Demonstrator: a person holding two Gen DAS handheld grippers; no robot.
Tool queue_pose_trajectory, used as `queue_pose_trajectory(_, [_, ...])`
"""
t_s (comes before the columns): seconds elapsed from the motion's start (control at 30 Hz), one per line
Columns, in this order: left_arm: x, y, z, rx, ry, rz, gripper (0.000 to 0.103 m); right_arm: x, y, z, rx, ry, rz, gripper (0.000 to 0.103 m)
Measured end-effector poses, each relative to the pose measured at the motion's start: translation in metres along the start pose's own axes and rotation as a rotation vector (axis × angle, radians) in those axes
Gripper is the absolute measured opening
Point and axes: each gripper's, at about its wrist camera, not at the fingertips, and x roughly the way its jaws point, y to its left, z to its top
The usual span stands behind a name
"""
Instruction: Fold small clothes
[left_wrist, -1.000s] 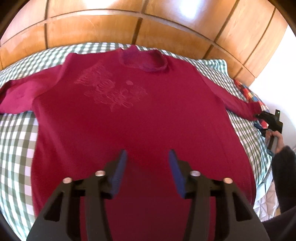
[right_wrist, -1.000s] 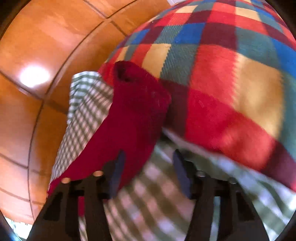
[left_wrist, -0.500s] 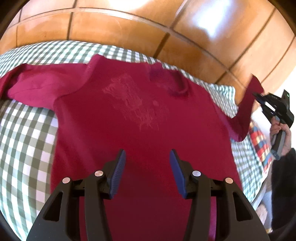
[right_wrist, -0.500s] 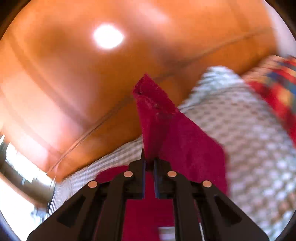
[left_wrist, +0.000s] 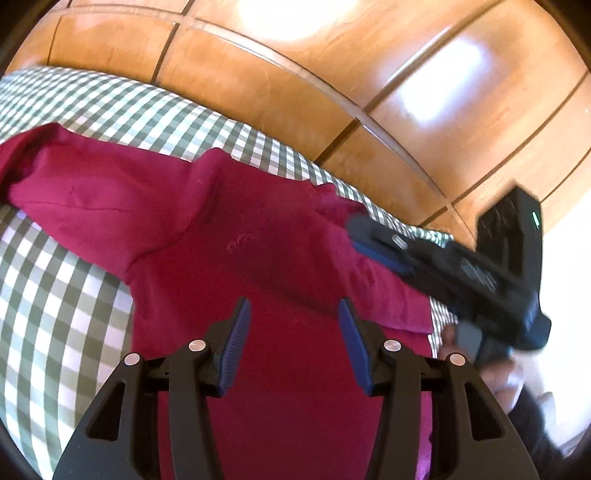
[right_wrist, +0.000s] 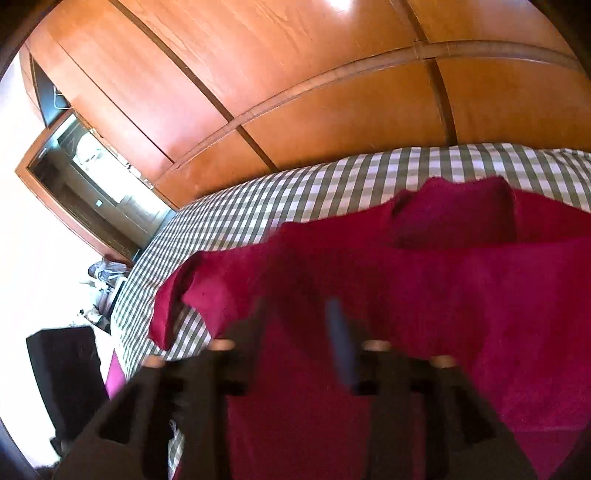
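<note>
A dark red long-sleeved sweater (left_wrist: 258, 251) lies on the checked bed cover. Its right sleeve (left_wrist: 373, 280) is folded across the chest; the left sleeve (left_wrist: 92, 188) lies stretched out to the left. My left gripper (left_wrist: 293, 325) is open and empty above the sweater's lower body. My right gripper (left_wrist: 373, 240) shows in the left wrist view over the folded sleeve near the collar. In the right wrist view it (right_wrist: 299, 321) is blurred, with the fingers apart and nothing between them, above the sweater (right_wrist: 424, 288); the collar (right_wrist: 454, 218) is just beyond.
The green-and-white checked cover (left_wrist: 55, 295) spreads under the sweater. A glossy wooden headboard wall (left_wrist: 332, 74) rises right behind it. In the right wrist view a doorway (right_wrist: 88, 184) and a dark object (right_wrist: 66, 369) are at the left of the bed.
My right gripper carried the right sleeve from the bed's right edge across the chest and opened, leaving it there. My left gripper stayed open and shifted toward the sweater's left side.
</note>
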Motion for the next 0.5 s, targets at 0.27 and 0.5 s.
queue_pose_trajectory(0.27, [0.030, 0.020, 0.022, -0.025, 0.003, 0.081, 0.060, -0.102, -0.071, -0.056, 0.072, -0.121, -0.269, 0.065])
queue_pose_trajectory(0.5, [0.071, 0.034, 0.041, -0.058, 0.051, 0.136, 0.038, -0.131, -0.144, -0.098, 0.214, -0.103, -0.470, 0.065])
